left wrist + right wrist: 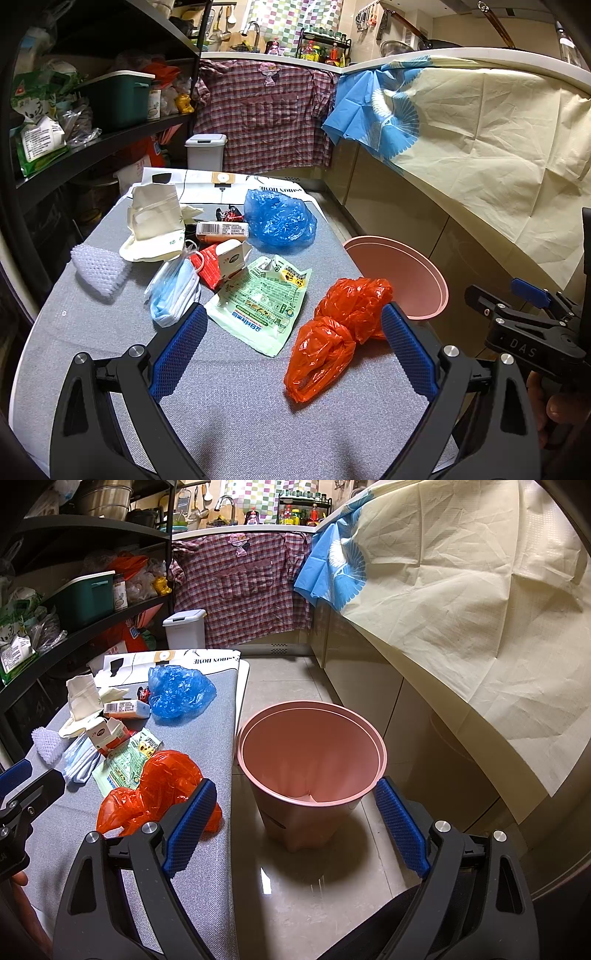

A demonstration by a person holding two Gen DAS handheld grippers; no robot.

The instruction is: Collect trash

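From the left wrist view, the left gripper (pixel 293 347) hangs over the near part of the grey woven counter (pixel 229 417), its blue ribbed fingers (pixel 181 350) spread wide with nothing between them. The near half of the counter is bare; the trash sits past the fingertips: two crinkled orange bags (pixel 338 332) lying together near the right edge, one green printed pouch (pixel 262 302), one stack of pale blue masks (pixel 173 291), one white foam net (pixel 99 269) by the left edge, one cream paper bag (pixel 155 225), one puffy blue bag (pixel 279 221) at the far side, and a few small cartons (pixel 225 258) in the middle. Just off the right edge stands one round pink bin (pixel 424 295). The right gripper (pixel 532 321) shows at the far right, apart from everything. From the right wrist view, the right gripper (pixel 295 827) hovers above the shiny tiled floor (pixel 295 886), fingers (pixel 190 823) wide apart and holding nothing, framing the bin (pixel 321 805), smooth plastic, tapered and open-topped. The bin stands just beside the counter (pixel 207 746) edge, with open floor between it and the cabinet draped in cream cloth (pixel 480 609). The orange bags (pixel 155 790) lie close to that edge.
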